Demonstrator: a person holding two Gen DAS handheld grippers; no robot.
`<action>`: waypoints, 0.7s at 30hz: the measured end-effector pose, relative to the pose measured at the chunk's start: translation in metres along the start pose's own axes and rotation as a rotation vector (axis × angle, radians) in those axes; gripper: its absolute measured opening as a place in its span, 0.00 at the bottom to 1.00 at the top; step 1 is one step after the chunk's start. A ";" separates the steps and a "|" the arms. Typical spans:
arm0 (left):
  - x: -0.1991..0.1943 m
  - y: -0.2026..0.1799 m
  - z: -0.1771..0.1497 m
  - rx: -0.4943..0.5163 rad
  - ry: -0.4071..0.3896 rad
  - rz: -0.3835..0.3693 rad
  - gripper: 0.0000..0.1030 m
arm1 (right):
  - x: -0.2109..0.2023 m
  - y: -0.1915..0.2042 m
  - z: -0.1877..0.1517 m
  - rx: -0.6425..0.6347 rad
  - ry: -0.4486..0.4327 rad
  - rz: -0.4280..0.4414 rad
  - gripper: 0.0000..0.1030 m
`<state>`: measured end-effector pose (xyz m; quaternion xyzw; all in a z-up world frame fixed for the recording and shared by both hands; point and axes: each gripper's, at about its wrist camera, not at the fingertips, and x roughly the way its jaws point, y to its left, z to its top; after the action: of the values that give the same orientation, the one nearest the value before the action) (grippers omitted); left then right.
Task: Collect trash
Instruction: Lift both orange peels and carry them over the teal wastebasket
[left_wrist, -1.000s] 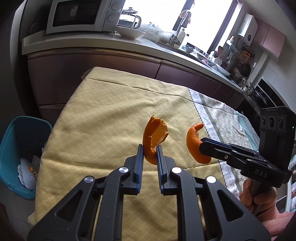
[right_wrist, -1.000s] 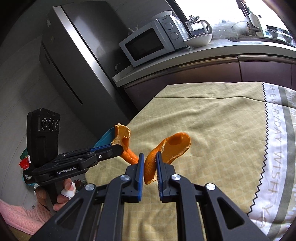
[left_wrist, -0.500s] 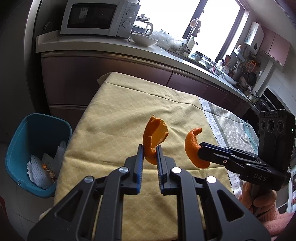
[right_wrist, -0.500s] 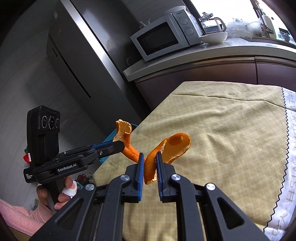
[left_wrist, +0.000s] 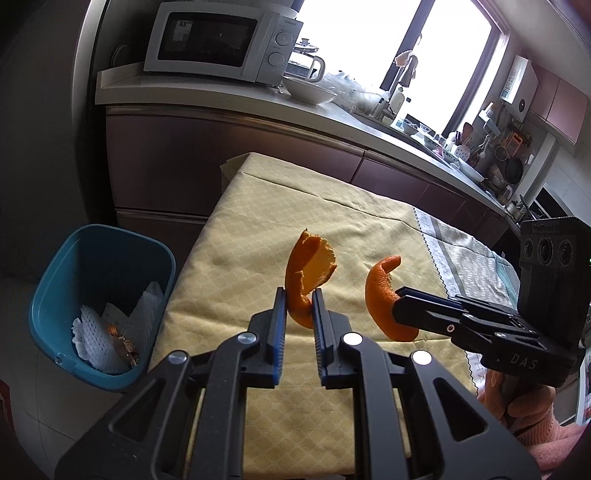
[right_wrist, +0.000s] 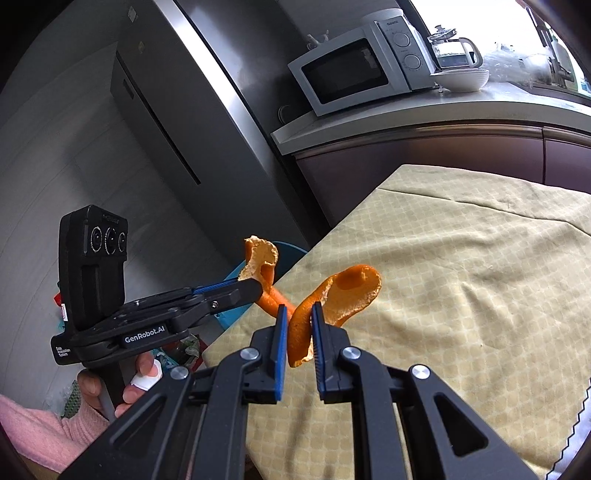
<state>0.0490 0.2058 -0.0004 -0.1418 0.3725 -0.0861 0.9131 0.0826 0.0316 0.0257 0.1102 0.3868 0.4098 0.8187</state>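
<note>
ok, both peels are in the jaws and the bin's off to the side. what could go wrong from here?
1. Each gripper pinches only the lower end of its orange peel: left peel, right peel. Most of each curls free above the jaws, so a swing could shake one loose.
2. The blue bin sits on the floor beside the table edge; an early release may land a peel on the yellow tablecloth or floor.
3. The grippers are close together and could bump.

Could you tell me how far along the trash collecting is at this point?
Done: both orange peels are off the tablecloth. In hand: left gripper clamps one peel, right gripper the other peel. Left: dropping both into the blue bin beside the table.
</note>
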 end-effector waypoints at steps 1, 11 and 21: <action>-0.001 0.001 0.000 -0.001 -0.002 0.003 0.14 | 0.001 0.001 0.001 -0.003 0.001 0.002 0.11; -0.011 0.015 0.000 -0.025 -0.020 0.024 0.14 | 0.014 0.011 0.008 -0.023 0.013 0.023 0.11; -0.018 0.026 0.000 -0.043 -0.033 0.043 0.14 | 0.027 0.018 0.015 -0.038 0.021 0.035 0.11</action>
<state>0.0378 0.2349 0.0027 -0.1548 0.3622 -0.0558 0.9174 0.0929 0.0653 0.0297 0.0970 0.3855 0.4324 0.8093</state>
